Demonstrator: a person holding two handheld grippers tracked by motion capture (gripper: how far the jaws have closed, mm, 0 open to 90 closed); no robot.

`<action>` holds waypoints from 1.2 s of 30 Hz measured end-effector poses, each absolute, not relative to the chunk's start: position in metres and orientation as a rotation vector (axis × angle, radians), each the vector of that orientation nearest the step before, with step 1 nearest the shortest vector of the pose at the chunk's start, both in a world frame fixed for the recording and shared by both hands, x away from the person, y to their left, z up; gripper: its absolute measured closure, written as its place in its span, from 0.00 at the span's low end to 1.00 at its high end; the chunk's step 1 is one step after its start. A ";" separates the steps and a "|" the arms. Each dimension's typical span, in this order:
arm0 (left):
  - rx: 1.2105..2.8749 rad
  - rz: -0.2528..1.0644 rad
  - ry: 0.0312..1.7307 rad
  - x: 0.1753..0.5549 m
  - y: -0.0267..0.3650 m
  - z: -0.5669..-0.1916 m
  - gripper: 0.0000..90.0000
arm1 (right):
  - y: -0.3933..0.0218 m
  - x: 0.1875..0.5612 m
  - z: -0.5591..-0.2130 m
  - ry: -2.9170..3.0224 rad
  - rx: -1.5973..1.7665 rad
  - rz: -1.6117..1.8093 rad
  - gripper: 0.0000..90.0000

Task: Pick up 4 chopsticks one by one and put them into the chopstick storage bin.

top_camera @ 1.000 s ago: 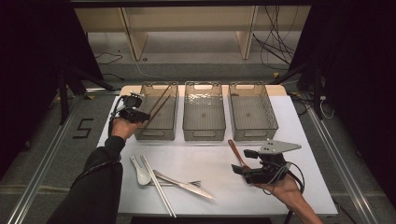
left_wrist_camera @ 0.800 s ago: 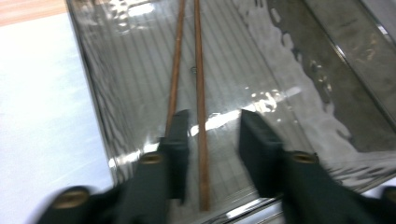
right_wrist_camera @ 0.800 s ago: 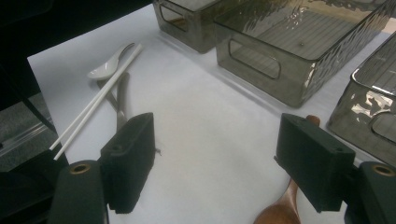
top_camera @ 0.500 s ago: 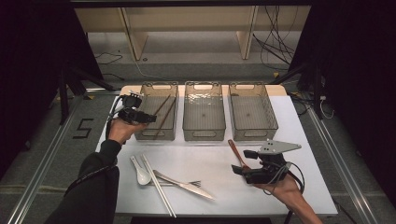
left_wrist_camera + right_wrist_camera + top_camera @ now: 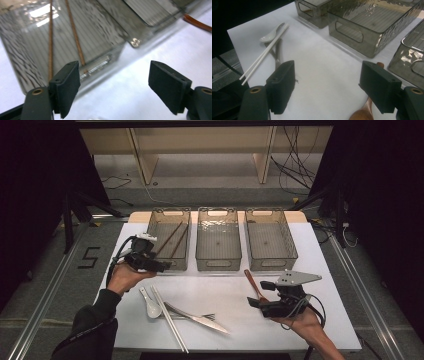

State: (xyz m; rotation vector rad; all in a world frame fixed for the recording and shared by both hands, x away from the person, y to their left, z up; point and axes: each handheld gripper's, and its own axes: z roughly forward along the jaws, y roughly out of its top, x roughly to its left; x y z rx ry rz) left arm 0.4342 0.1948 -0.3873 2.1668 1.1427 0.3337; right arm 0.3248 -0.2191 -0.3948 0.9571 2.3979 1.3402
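High view: three bins cross mid-frame; the left bin (image 5: 168,240) already holds two brown chopsticks (image 5: 172,240) (sorted, apparently). Lower left, white chopsticks (image 5: 169,318), knife (image 5: 200,318), fork (image 5: 205,316), spoon (image 5: 150,304) remain. Left gripper (image 5: 162,266) just opened wide, empty; right gripper (image 5: 261,293) wide around wooden spoon (image 5: 254,285).

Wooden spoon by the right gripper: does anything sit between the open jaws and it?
Nothing visible does. The wooden spoon lies on bare white table, its bowl just beside the right gripper, whose jaws are open. The bins' near walls stand beyond its handle.
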 end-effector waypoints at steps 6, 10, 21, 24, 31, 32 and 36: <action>2.169 0.278 1.065 0.416 0.191 -0.389 0.23 | -0.216 0.324 -0.396 2.409 0.963 1.327 0.32; 2.211 0.264 0.993 0.405 0.185 -0.390 0.23 | -0.214 0.324 -0.396 2.412 0.959 1.322 0.32; 2.293 0.286 0.970 0.395 0.194 -0.396 0.22 | -0.212 0.323 -0.397 2.420 0.953 1.314 0.32; 2.313 0.287 0.989 0.394 0.197 -0.398 0.22 | -0.212 0.324 -0.397 2.421 0.948 1.313 0.32; 2.308 0.266 1.194 0.397 0.200 -0.406 0.22 | -0.211 0.323 -0.397 2.426 0.951 1.307 0.32; 2.310 0.257 1.213 0.397 0.200 -0.408 0.22 | -0.211 0.323 -0.398 2.426 0.950 1.306 0.32; 2.319 0.241 1.289 0.398 0.197 -0.417 0.22 | -0.211 0.324 -0.398 2.427 0.950 1.306 0.32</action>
